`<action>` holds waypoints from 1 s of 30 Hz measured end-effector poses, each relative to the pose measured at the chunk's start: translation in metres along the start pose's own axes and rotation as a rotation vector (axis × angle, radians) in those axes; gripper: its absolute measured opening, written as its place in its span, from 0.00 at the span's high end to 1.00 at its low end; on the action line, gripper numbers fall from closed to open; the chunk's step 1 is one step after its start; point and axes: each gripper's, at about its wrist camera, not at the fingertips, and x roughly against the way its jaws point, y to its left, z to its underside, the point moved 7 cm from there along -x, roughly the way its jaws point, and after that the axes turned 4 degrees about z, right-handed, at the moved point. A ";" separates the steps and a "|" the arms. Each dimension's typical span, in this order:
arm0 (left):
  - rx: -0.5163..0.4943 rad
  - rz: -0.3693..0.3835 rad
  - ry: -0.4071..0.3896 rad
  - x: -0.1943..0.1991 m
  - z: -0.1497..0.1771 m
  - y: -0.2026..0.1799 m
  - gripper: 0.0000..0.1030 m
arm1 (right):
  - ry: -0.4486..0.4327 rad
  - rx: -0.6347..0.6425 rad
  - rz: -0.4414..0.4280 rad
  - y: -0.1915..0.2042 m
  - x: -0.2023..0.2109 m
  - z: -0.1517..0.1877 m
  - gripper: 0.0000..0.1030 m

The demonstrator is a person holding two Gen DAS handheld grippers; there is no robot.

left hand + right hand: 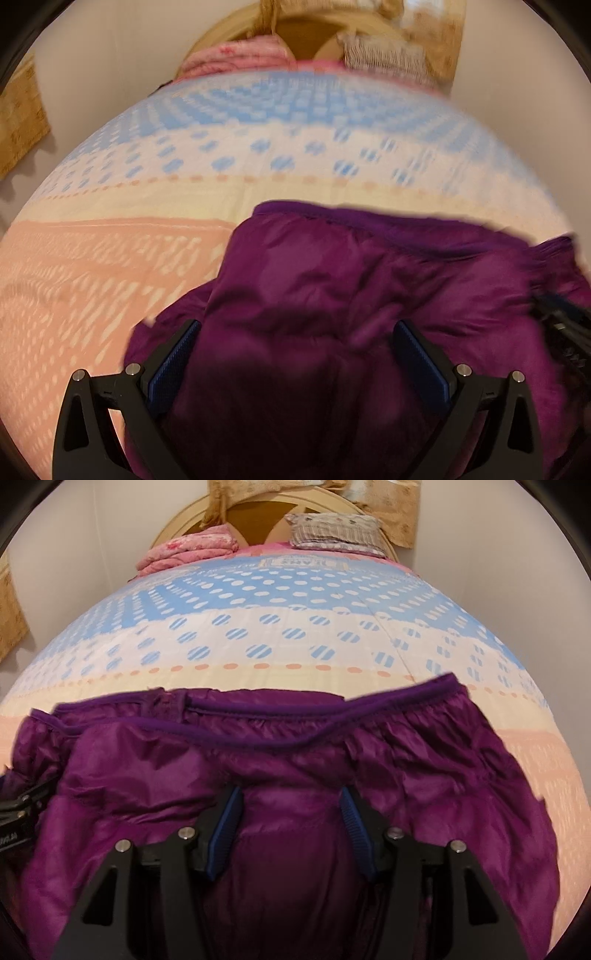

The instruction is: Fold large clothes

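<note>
Purple jacket (295, 760) bulges between both grippers' parted jaws on the bedspread (295, 627).

1. The left gripper (295, 332) points steeply downward, its two black fingers (173, 354) spread wide apart, blue pads facing inward.
2. Purple fabric fills the space between the left fingers; the blur hides whether the pads press on it.
3. The right gripper (290, 812) also tilts steeply down, its fingers (225, 830) about half spread, narrower than the left pair.
4. Purple fabric bulges between the right fingers and meets both blue pads.
5. Each gripper shows at the edge of the other's view, side by side.
</note>
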 end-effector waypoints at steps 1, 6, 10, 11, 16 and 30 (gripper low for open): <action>0.008 0.021 -0.036 0.013 0.000 -0.001 0.01 | -0.034 0.000 -0.006 0.006 0.014 -0.001 0.41; -0.026 -0.012 -0.109 0.030 0.010 -0.010 0.01 | -0.083 0.063 -0.013 0.038 0.034 0.005 0.40; -0.050 -0.082 -0.053 0.001 0.026 -0.006 0.01 | -0.041 0.091 0.008 0.043 0.007 0.021 0.39; -0.037 -0.064 -0.056 0.000 0.027 -0.004 0.01 | -0.046 0.096 0.013 0.043 0.003 0.024 0.39; -0.025 -0.047 -0.038 -0.008 0.027 -0.003 0.01 | -0.024 0.099 0.023 0.042 -0.007 0.025 0.37; -0.017 0.015 -0.130 0.049 0.034 -0.020 0.01 | -0.091 0.079 0.008 0.037 0.057 0.044 0.27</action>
